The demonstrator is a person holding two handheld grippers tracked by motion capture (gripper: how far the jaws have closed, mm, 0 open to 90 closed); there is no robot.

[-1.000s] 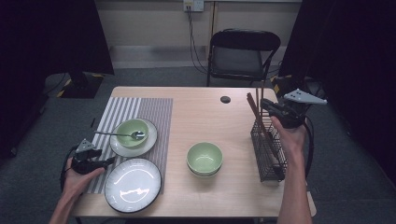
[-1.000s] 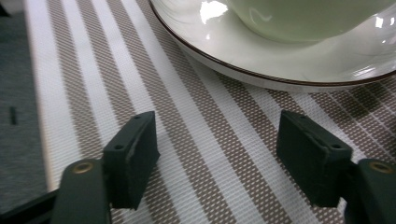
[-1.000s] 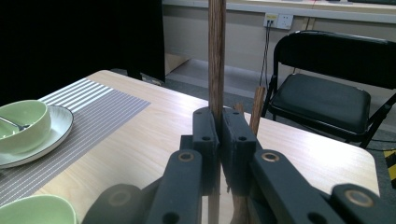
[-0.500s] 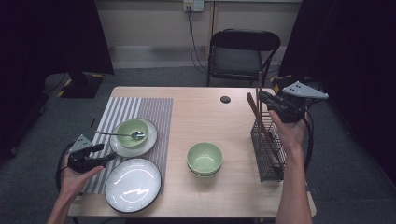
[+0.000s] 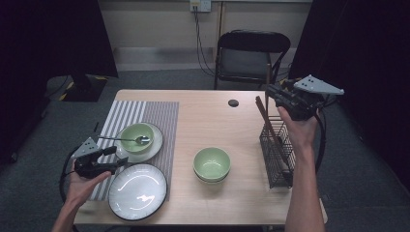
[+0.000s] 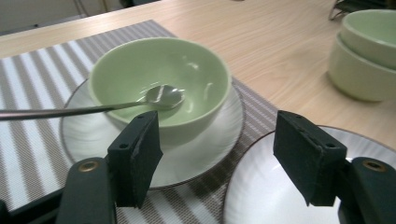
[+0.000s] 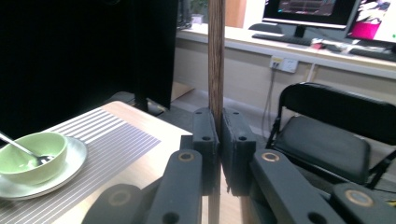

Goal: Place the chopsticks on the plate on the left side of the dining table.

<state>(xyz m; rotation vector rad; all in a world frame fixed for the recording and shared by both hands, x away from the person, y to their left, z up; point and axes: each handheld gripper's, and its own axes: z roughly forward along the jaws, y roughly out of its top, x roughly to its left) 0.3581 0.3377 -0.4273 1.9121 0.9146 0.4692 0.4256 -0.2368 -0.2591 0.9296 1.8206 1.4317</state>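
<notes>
My right gripper is shut on a brown wooden chopstick, which it holds upright over the black wire basket at the table's right. A second chopstick leans in that basket. My left gripper stands open with nothing between its jaws, hovering by the rim of the large white plate. Just beyond it sits a green bowl with a metal spoon in it, on a small white plate.
A striped placemat lies under the small plate. Two stacked green bowls stand mid-table. A small black disc lies near the far edge, and a folding chair stands behind the table.
Both hands have risen. The right gripper has lifted the chopstick higher above the basket. The left gripper has come up and a little toward the plates, its jaws still open.
</notes>
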